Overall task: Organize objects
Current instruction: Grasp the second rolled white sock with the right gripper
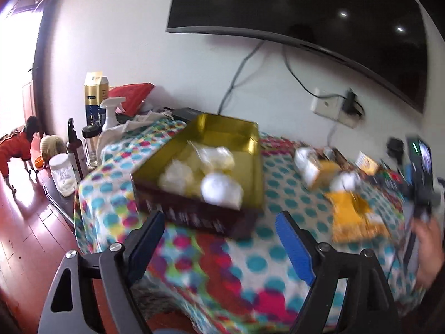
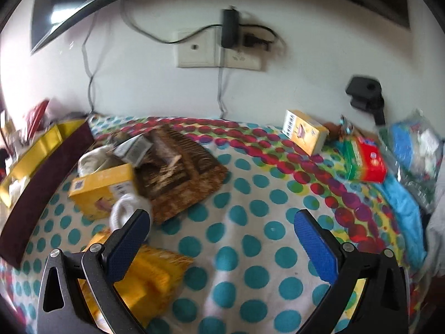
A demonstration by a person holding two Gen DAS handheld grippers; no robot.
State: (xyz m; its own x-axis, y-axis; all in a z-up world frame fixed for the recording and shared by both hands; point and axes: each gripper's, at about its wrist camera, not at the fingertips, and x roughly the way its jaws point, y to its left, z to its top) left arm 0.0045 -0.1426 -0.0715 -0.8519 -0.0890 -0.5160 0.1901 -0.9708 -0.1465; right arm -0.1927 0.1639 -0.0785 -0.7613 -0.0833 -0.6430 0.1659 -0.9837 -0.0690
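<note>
A gold-lined box [image 1: 222, 133] with dark red sides sits on the dotted cloth and holds several white wrapped bundles [image 1: 219, 189]. My left gripper [image 1: 219, 220] is open and empty just in front of the box. My right gripper [image 2: 222, 220] is open and empty above the cloth. To its left lie a yellow carton [image 2: 103, 186], a white ring-shaped item [image 2: 125, 208], a yellow packet [image 2: 155, 272] and a brown patterned packet [image 2: 180, 175]. The box's edge shows at the far left of the right wrist view [image 2: 47, 164]. The right gripper also shows in the left wrist view [image 1: 420, 172].
Another yellow carton [image 2: 304, 132], a red-green box [image 2: 364, 161] and a plastic bag [image 2: 411, 150] lie at the back right. Bottles, a spray bottle [image 1: 111, 114] and a jar [image 1: 64, 174] stand left of the table. A TV [image 1: 306, 14] and wall socket [image 2: 217, 50] are behind.
</note>
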